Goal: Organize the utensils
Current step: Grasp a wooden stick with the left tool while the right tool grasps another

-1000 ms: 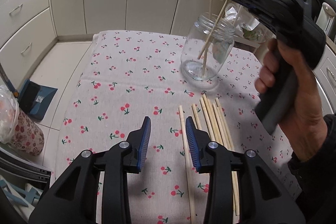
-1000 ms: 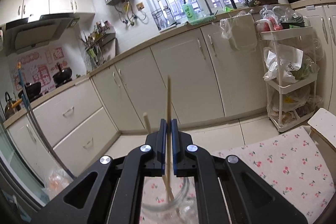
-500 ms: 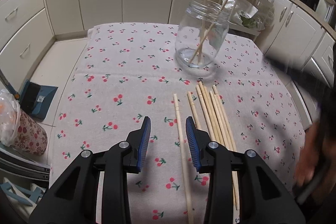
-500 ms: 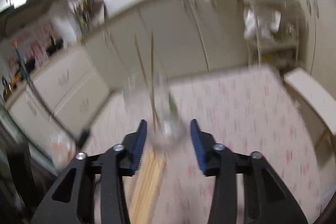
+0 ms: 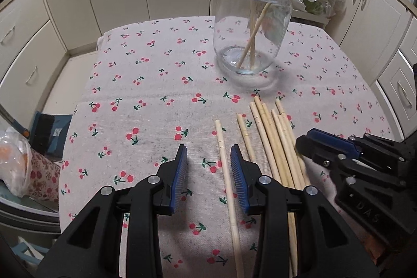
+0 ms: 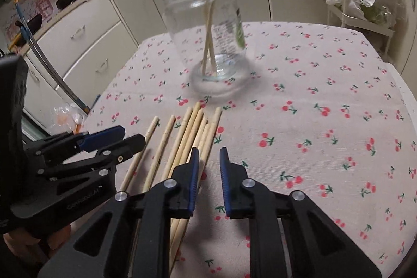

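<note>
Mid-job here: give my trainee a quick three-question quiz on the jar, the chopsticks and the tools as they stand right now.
1. True or false: the left tool is shut on a chopstick.
2. How many chopsticks stand in the jar?
3. The loose chopsticks lie: A) in a drawer, B) on the cherry-print cloth in front of the jar, C) in a cup.

Key: 1 false, it is open, as is the right tool; 2 two; 3 B.

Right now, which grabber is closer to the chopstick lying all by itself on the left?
Left. The left gripper straddles that lone chopstick with open jaws. The right gripper sits at the far side of the chopstick bundle.
</note>
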### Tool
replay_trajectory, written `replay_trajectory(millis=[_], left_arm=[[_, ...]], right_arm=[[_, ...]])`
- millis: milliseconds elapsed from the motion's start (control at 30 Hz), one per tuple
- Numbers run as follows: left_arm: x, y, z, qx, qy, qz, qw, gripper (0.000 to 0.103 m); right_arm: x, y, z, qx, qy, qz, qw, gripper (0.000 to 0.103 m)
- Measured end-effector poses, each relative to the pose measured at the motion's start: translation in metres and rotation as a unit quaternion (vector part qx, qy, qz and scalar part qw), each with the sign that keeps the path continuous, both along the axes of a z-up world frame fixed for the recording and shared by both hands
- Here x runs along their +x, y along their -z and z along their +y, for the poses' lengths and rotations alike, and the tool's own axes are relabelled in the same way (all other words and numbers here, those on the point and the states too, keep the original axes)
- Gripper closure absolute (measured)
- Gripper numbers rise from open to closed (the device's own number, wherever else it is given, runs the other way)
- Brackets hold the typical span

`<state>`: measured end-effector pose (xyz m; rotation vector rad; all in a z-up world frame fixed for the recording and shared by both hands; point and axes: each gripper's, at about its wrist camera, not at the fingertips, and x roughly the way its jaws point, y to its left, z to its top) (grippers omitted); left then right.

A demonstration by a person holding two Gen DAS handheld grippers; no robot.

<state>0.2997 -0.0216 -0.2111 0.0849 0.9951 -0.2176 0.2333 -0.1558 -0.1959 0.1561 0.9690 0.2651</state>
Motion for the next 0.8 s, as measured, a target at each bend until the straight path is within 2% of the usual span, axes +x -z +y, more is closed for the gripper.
replay_trajectory(millis=[433,500,533,567,633,800], left_arm=[[0.007,0.006,-0.008,0.017,0.002,0.005,0.9998,0.07],[0.008,0.006,-0.01,0.018,0.003,0.004,0.9998,0.07],[0.009,0.006,-0.01,0.021,0.003,0.003,0.9998,0.072],[0.009,0.006,-0.01,0.02,0.006,0.003,0.9998,0.08],[0.007,0.005,-0.01,0.019,0.01,0.005,0.9998,0.089],[0.005,0.004,-0.01,0.017,0.021,0.015,0.9995,0.088]], right_arm=[[0.006,0.0,0.008,-0.042,-0.01,0.005,0.999,0.086],[0.009,0.0,0.006,-0.046,-0.008,0.007,0.999,0.094],[0.009,0.0,0.004,-0.048,-0.01,0.008,0.999,0.094],[0.009,0.0,0.004,-0.051,-0.012,0.01,0.999,0.094],[0.007,-0.002,0.001,-0.059,-0.014,0.017,0.998,0.095],[0.012,-0.002,-0.008,-0.055,-0.008,0.031,0.998,0.095]])
